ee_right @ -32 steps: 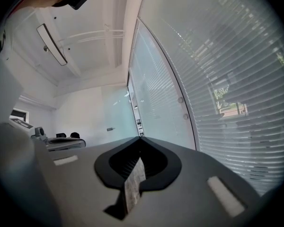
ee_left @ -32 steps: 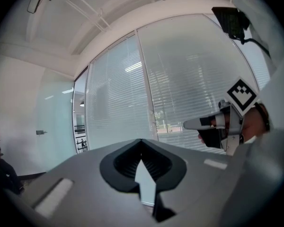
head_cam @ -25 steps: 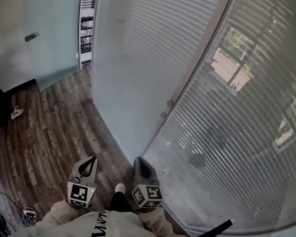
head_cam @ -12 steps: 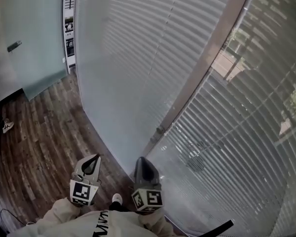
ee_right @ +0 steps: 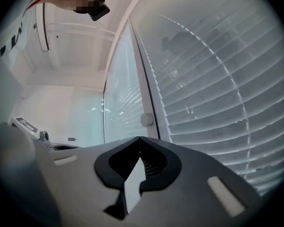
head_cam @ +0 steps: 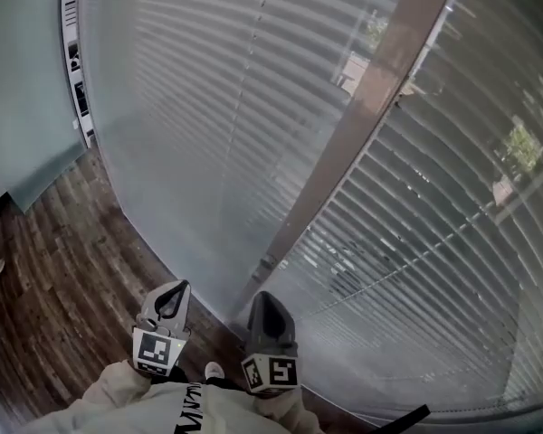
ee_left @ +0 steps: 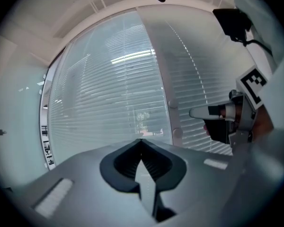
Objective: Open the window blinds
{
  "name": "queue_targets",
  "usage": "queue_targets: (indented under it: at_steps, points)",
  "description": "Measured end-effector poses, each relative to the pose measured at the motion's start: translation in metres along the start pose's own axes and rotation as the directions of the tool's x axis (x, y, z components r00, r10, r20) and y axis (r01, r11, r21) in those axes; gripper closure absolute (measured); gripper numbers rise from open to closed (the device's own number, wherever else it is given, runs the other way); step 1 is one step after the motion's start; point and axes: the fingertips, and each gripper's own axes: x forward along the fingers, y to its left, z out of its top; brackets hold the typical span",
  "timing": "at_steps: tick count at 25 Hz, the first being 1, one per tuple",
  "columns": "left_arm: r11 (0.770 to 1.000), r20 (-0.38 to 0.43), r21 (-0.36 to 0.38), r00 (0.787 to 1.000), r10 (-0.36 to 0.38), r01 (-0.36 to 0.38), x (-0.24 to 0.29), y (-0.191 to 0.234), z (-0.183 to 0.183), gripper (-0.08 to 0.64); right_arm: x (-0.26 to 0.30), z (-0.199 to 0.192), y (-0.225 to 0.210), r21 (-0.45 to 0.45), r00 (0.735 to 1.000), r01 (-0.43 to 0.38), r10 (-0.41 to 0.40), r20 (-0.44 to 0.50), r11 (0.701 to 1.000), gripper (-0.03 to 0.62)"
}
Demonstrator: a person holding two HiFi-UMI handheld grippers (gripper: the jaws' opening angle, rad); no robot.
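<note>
Since the earlier frame, left claw (head_cam: 177, 289) and right claw (head_cam: 263, 297) are carried nearer the window blinds (head_cam: 416, 224) ahead; both are clenched empty, the blinds are left untouched and lowered, and opening is judged unstarted.

The window blinds (head_cam: 208, 107) span the curved wall ahead, from the upper left to the right edge; a post (head_cam: 362, 125) slants between their two panels; the floor (head_cam: 54, 269) lies at the lower left, below the wall's foot. The left gripper (head_cam: 174, 289) and right gripper (head_cam: 265, 298) sit side by side, apart, before the post's foot; a shoe (head_cam: 214, 370) lies on the floor between them, nearer the person.
</note>
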Motion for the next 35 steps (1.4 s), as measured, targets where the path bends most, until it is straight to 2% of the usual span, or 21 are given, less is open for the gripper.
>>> queue_targets:
  at_steps: [3,5,9,13,16,18,20,23,25,28,30,33,34,35]
  points:
    - [0.995,0.010,0.007,0.995,-0.099,0.099,0.008,0.000,-0.016,0.560,-0.006,-0.015,-0.001,-0.003,0.995,0.102,-0.102,0.016,0.995,0.591]
    - [0.984,0.015,0.012,0.984,-0.180,0.179,0.012,0.005,-0.025,0.560,-0.010,-0.023,0.006,-0.017,0.985,0.174,-0.173,0.025,0.985,0.591]
    - [0.950,0.036,0.030,0.949,-0.313,0.312,0.020,0.011,-0.023,0.560,-0.023,-0.027,0.012,-0.005,0.944,0.328,-0.328,0.035,0.945,0.591]
    - [0.921,0.047,0.032,0.920,-0.389,0.388,0.023,0.013,-0.022,0.560,-0.033,-0.029,0.015,-0.001,0.906,0.423,-0.423,0.029,0.906,0.591]
    - [0.892,0.052,0.044,0.890,-0.452,0.451,0.022,0.007,-0.017,0.560,-0.041,-0.026,0.015,-0.019,0.875,0.485,-0.485,0.014,0.874,0.591]
    - [0.874,0.059,0.051,0.872,-0.485,0.483,0.021,0.002,-0.014,0.560,-0.043,-0.024,0.014,-0.062,0.861,0.507,-0.509,-0.008,0.859,0.577]
    - [0.858,0.062,0.056,0.856,-0.514,0.511,0.021,-0.002,-0.012,0.560,-0.041,-0.020,0.011,-0.133,0.848,0.522,-0.530,-0.028,0.842,0.532]
    - [0.835,0.068,0.062,0.832,-0.551,0.547,0.022,-0.008,-0.010,0.560,-0.029,-0.012,0.006,-0.321,0.825,0.511,-0.560,-0.078,0.797,0.462]
    - [0.822,0.070,0.061,0.819,-0.569,0.566,0.023,-0.010,-0.010,0.560,-0.017,-0.010,0.003,-0.480,0.796,0.477,-0.593,-0.120,0.737,0.424]
    - [0.802,0.076,0.061,0.799,-0.597,0.594,0.025,-0.014,-0.007,0.560,-0.001,-0.002,-0.006,-0.673,0.737,0.424,-0.663,-0.132,0.606,0.391]
    - [0.789,0.083,0.062,0.784,-0.615,0.611,0.025,-0.018,-0.004,0.560,0.008,0.010,-0.009,-0.777,0.704,0.387,-0.704,-0.098,0.496,0.388]
    - [0.775,0.098,0.065,0.769,-0.631,0.628,0.029,-0.023,0.001,0.560,0.021,0.027,-0.013,-0.901,0.652,0.315,-0.758,-0.022,0.297,0.388]
    - [0.772,0.103,0.066,0.765,-0.635,0.632,0.031,-0.024,0.002,0.560,0.025,0.029,-0.015,-0.926,0.638,0.287,-0.770,-0.009,0.247,0.388]
    - [0.769,0.107,0.065,0.762,-0.638,0.635,0.032,-0.025,0.003,0.560,0.029,0.029,-0.018,-0.942,0.626,0.256,-0.780,-0.010,0.217,0.388]
